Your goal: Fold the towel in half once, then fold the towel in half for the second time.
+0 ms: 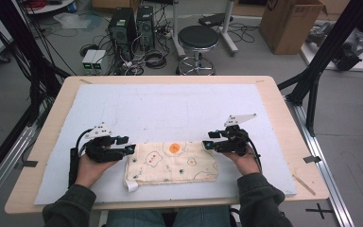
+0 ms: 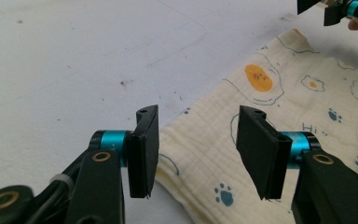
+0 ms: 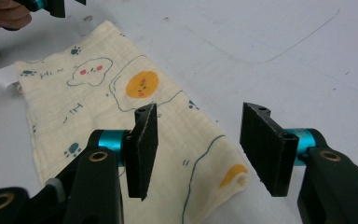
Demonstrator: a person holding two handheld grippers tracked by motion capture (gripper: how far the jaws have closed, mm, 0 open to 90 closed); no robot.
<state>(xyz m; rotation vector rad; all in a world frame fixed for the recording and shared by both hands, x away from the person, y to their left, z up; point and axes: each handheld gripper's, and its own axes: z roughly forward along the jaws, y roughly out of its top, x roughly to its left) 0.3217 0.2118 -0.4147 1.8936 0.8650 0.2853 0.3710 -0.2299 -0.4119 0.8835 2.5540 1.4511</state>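
1. Wooden tabletop (image 1: 288, 142), covered almost whole by a white foam sheet (image 1: 170, 104).
2. Folded cream cloth (image 1: 172, 163) with fried-egg and paw prints, flat on the sheet near the front edge, between both hands.
3. Left gripper (image 1: 127, 145) at the cloth's left end, fingers apart, nothing clamped.
4. Right gripper (image 1: 209, 140) at the right end, fingers likewise apart, above the corner.
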